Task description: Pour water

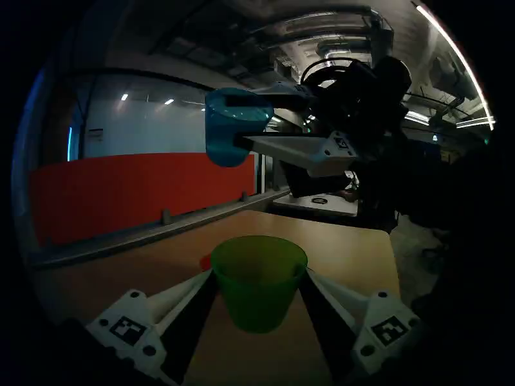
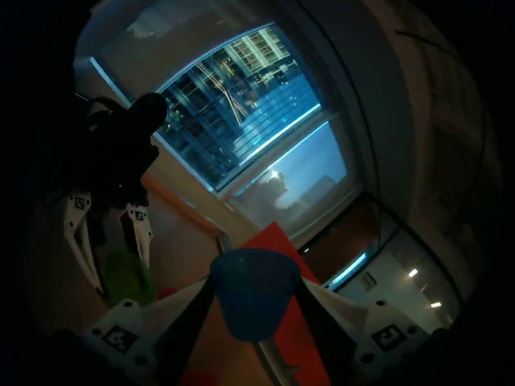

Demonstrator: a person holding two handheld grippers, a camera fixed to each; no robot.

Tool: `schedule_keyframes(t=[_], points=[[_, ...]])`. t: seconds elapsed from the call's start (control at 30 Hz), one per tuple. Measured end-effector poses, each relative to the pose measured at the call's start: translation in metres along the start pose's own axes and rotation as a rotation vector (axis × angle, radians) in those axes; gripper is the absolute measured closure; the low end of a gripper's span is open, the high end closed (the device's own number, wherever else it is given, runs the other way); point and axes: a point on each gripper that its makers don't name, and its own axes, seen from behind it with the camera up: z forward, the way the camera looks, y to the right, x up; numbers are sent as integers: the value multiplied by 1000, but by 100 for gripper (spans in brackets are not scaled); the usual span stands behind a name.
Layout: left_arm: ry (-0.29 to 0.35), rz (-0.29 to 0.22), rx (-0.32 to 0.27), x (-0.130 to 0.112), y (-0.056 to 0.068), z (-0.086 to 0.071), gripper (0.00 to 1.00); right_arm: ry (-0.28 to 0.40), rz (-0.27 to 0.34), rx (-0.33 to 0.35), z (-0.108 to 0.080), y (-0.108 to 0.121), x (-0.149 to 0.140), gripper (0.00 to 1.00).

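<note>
A green cup (image 1: 259,280) stands upright between the fingers of my left gripper (image 1: 259,289), which is shut on it just above the wooden table (image 1: 347,248). Above and beyond it, my right gripper (image 1: 257,132) holds a blue cup (image 1: 230,125) tipped on its side, its mouth pointing right. In the right gripper view the blue cup (image 2: 254,293) is clamped between the fingers of my right gripper (image 2: 254,302), and the green cup (image 2: 127,276) sits lower left in the left gripper (image 2: 112,257). I see no water stream.
A red wall panel (image 1: 129,190) and a grey ledge (image 1: 161,225) run behind the table. A small red object (image 1: 205,262) lies beside the green cup. A dark figure (image 1: 367,128) stands behind the right gripper. Large windows (image 2: 257,128) show a building outside.
</note>
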Motion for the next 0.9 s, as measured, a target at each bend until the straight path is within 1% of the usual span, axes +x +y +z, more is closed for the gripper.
schedule_keyframes(t=[0.27, 0.4, 0.9], points=[[9, -1, 1, 2, -2, 1, 16, -11, -72, -8, 1, 5, 0, 11], [7, 0, 0, 2, -1, 2, 15, -17, -103, -9, 2, 5, 0, 11], [13, 10, -4, 8, 4, 3, 16, -17, -165, -27, 2, 9, 6, 11]])
